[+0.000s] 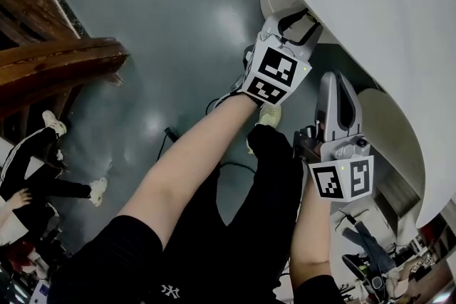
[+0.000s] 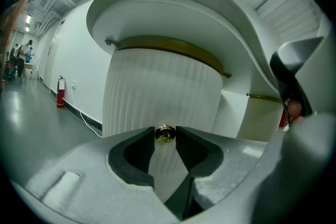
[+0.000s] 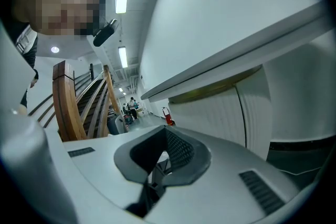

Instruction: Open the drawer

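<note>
While the left gripper (image 2: 165,128) has its jaws standing wide apart, the small brass knob (image 2: 165,135) sits right between their tips, and no pad can be seen pressing on it. That knob is mounted on a white ribbed front (image 2: 157,92) that curves under the overhanging white tabletop (image 2: 173,13), below a brass band (image 2: 168,45); this ribbed front appears to be the drawer. The right gripper (image 3: 165,129) has its jaws drawn together on nothing and points along the same white unit without touching it.

Judging by this, the task is at its very start: the gripper is lined up on the knob, but clamping and pulling are still to come, and the drawer looks fully shut.

Several things stay unclear. No seam or edge marks where the drawer ends. From the head view the knob and the ribbed front are hidden beneath the tabletop's rim, so only the two grippers and the person's forearms show above the grey floor (image 1: 178,25). Whether the jaw tips already brush the knob cannot be told.
</note>
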The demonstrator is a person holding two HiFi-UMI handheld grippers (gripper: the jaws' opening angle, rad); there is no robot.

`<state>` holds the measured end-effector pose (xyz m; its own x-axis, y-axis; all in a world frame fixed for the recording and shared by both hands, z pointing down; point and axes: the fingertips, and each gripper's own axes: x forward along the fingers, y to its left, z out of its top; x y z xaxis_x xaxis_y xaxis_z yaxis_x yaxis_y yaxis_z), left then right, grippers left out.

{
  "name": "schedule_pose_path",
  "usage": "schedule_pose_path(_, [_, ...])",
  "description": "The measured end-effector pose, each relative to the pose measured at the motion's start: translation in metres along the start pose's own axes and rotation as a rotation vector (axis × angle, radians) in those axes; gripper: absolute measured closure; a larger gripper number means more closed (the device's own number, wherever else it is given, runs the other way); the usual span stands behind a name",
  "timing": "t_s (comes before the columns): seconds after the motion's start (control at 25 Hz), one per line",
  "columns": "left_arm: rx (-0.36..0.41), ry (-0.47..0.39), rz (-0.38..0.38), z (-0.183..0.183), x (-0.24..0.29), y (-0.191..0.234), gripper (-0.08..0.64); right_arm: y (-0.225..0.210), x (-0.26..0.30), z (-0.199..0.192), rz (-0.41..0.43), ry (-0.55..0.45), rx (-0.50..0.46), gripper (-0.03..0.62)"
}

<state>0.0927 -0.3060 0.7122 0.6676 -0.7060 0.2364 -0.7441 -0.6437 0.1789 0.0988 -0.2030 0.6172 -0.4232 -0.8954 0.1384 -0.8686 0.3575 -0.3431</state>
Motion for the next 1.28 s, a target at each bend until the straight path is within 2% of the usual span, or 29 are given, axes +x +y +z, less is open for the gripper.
schedule_pose_path(0.08, [0.009, 0.006, 0.004, 0.001, 0.004, -0.002, 0.445, -0.003, -0.004, 0.002, -0.004, 0.003, 0.003, 0.577])
schedule_pose_path(0.56, [0.015, 0.032, 0.009, 0.0, -0.003, -0.009, 0.453, 0.0, -0.021, 0.007, -0.019, 0.03, 0.034, 0.577])
schedule_pose_path(1.28, [0.011, 0.103, -0.003, -0.034, -0.085, -0.013, 0.451, 0.057, -0.04, -0.01, -0.011, 0.077, 0.054, 0.577])
